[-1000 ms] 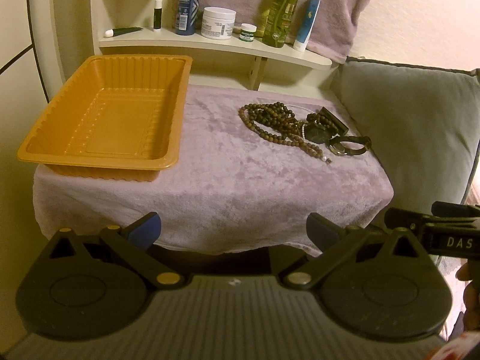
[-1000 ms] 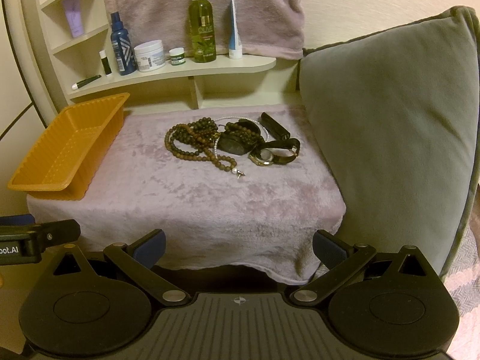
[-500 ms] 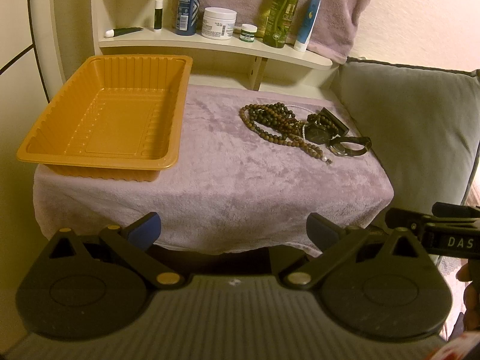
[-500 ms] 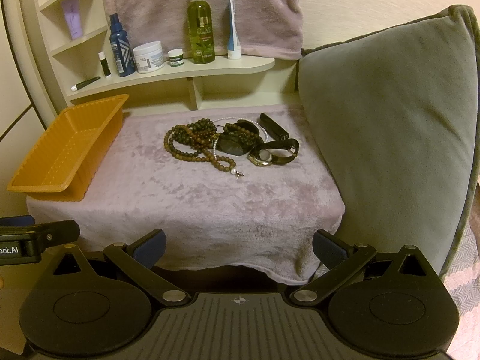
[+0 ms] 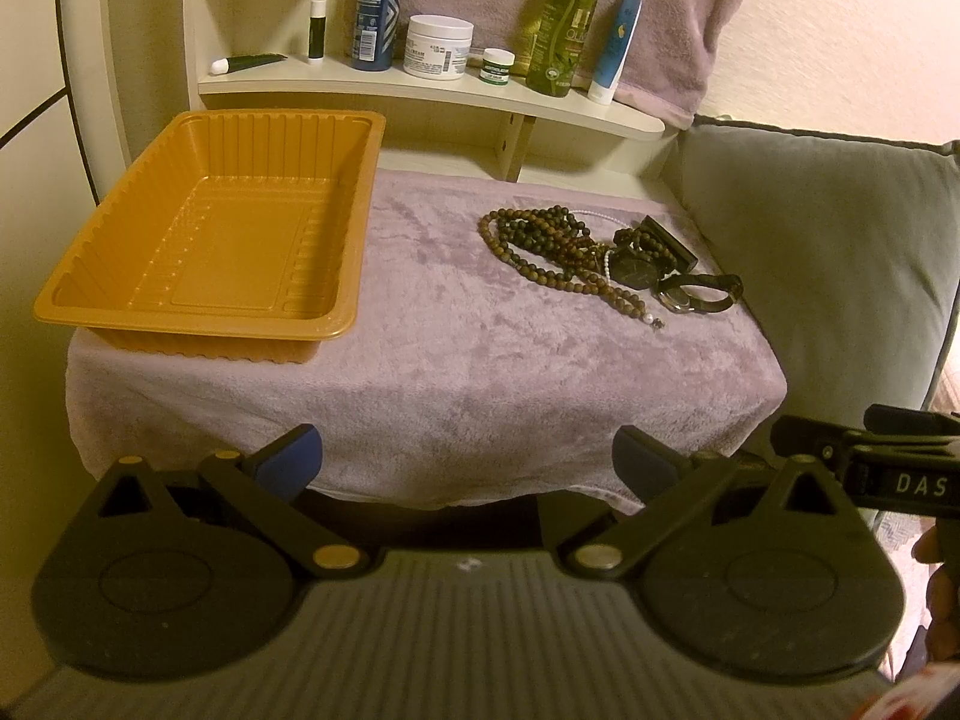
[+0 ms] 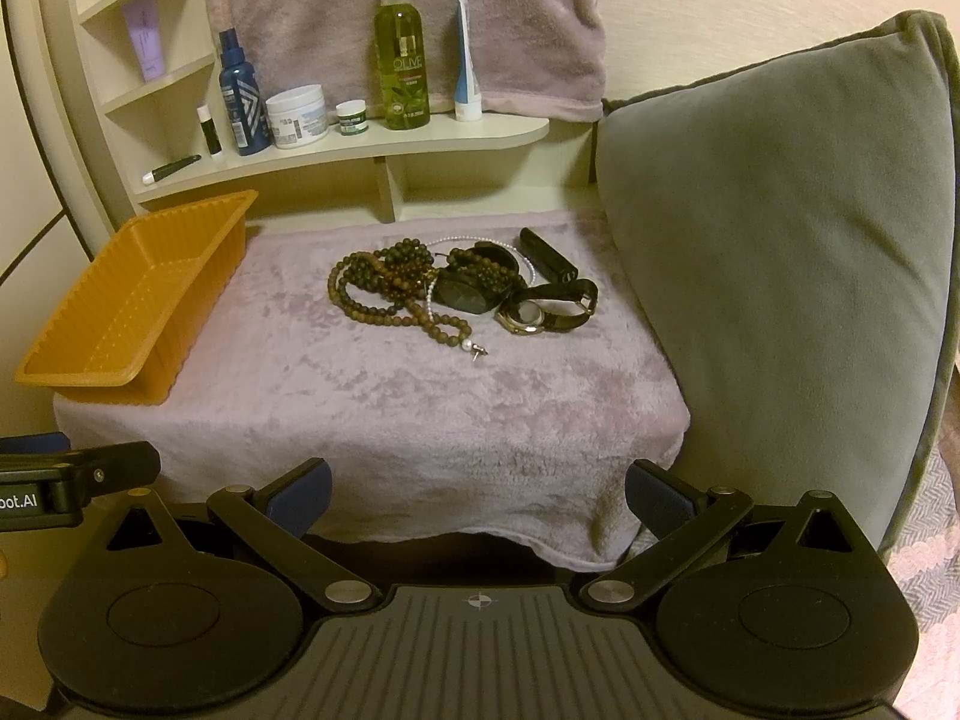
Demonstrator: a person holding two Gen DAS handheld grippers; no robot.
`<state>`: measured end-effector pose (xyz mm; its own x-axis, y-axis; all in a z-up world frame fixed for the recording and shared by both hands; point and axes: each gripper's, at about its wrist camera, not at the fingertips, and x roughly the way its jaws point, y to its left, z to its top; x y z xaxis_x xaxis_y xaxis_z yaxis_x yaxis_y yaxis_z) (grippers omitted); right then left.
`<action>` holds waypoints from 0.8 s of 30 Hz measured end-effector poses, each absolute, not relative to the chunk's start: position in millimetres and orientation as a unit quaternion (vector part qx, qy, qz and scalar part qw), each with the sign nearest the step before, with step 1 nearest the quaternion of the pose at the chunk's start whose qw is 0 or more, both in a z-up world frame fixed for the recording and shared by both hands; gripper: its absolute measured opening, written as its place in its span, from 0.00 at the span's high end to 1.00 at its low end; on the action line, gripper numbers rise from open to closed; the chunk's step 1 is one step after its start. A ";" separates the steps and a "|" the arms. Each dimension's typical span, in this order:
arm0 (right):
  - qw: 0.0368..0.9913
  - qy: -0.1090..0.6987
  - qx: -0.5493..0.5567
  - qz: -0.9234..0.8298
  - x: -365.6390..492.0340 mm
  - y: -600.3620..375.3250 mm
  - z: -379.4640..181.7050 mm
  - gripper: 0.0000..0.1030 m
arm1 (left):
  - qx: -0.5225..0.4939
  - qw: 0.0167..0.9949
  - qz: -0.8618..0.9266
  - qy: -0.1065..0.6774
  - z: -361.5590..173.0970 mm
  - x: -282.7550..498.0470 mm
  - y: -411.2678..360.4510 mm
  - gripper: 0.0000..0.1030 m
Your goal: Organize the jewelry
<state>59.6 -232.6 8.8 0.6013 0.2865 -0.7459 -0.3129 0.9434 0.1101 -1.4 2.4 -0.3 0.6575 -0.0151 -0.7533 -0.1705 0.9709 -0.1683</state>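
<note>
We see task not yet begun. Orange tray (image 5: 204, 240) empty, left on towel-covered table (image 5: 456, 372). Jewelry pile (image 6: 456, 294) — bead strands, watch (image 6: 528, 315) — right of tray, well apart. Left gripper (image 5: 465, 459), right gripper (image 6: 477, 489): jaws spread wide, holding nothing, short of table.

Green spray bottle (image 6: 402, 69) reads "OLIVE" — right gripper (image 5: 900, 483) "DAS", left gripper (image 6: 36, 501) "bot.AI".
</note>
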 end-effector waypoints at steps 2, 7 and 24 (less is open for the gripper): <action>0.895 0.414 -0.016 0.168 59.6 -232.5 9.0 0.00 | -0.113 0.903 0.043 0.412 -0.2 -1.4 2.3 0.01; 0.895 0.414 -0.016 0.168 59.2 -231.3 9.9 0.00 | -0.113 0.903 0.043 0.412 -0.3 -1.5 2.3 0.01; 0.900 0.402 -0.007 0.171 61.5 -231.0 6.1 0.00 | -0.128 0.906 0.059 0.399 5.7 -2.1 19.6 0.01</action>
<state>61.5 -231.0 6.1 0.6191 0.3016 -0.7251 -0.3131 0.9416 0.1243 -2.1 19.6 5.7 0.6747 0.0054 -0.7380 -0.2096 0.9602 -0.1846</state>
